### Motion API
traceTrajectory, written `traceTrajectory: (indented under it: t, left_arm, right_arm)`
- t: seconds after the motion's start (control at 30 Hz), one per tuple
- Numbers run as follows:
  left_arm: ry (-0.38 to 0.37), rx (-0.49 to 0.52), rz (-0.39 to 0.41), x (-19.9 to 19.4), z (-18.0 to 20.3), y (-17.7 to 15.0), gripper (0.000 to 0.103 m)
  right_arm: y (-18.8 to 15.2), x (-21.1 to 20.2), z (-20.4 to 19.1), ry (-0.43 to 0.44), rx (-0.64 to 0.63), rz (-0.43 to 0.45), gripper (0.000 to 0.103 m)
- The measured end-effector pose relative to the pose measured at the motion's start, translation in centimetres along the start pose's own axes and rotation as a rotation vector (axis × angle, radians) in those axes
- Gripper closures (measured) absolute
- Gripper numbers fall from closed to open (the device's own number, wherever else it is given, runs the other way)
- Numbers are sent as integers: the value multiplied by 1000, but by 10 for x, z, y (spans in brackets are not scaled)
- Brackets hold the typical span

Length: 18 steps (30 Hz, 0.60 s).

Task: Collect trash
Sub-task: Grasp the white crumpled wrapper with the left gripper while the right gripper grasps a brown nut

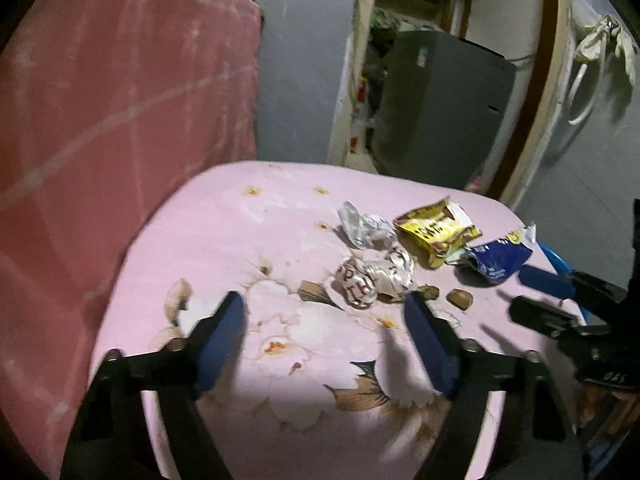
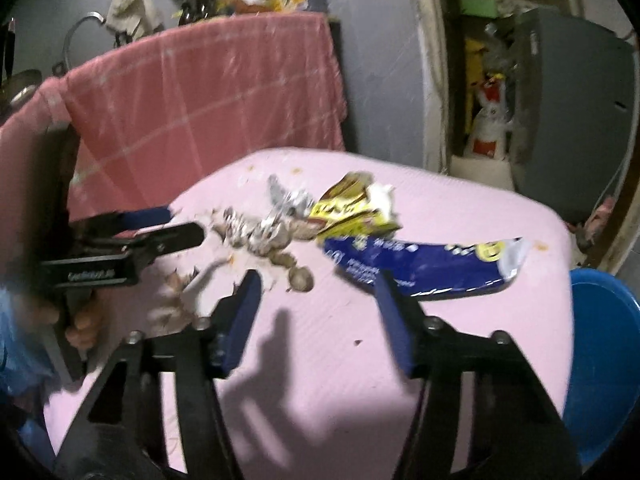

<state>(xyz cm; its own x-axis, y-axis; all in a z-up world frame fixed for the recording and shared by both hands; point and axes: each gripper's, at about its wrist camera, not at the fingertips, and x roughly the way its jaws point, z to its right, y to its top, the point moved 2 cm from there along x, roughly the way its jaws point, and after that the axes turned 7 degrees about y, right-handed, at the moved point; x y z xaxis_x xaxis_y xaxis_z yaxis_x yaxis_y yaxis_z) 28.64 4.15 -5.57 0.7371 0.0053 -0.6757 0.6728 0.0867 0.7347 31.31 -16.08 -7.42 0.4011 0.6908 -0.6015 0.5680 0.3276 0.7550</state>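
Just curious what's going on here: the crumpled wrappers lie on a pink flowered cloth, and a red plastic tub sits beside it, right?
Not quite: the plastic tub is blue, not red, as the right wrist view shows. The crumpled wrappers do lie on the pink flowered cloth.

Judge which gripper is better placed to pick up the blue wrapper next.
Probably the right gripper: the blue wrapper lies just past its open fingertips, with the blue bin beside it. The left gripper faces the crumpled white paper.

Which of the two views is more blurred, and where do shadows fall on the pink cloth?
Right wrist view: more blurred, the crumpled trash smeared; the right gripper throws a dark shadow on the pink cloth below its fingers. Left wrist view: sharper, print on the yellow wrapper visible; a bright patch lies under the left gripper.
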Motion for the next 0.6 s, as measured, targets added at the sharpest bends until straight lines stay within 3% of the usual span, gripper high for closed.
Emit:
traceTrajectory:
  t: [0.17, 0.43, 0.6]
  left_arm:
    - [-47, -11, -58, 16, -2, 3, 52]
    - [-78, 6, -84, 26, 3, 12, 53]
    - [-100, -17, -102, 33, 1, 19, 53]
  right_arm:
    - [1, 17, -6, 1, -23, -66, 65]
    - [9, 43, -4, -1, -8, -145, 75]
    - [9, 45, -4, -7, 8, -148, 85]
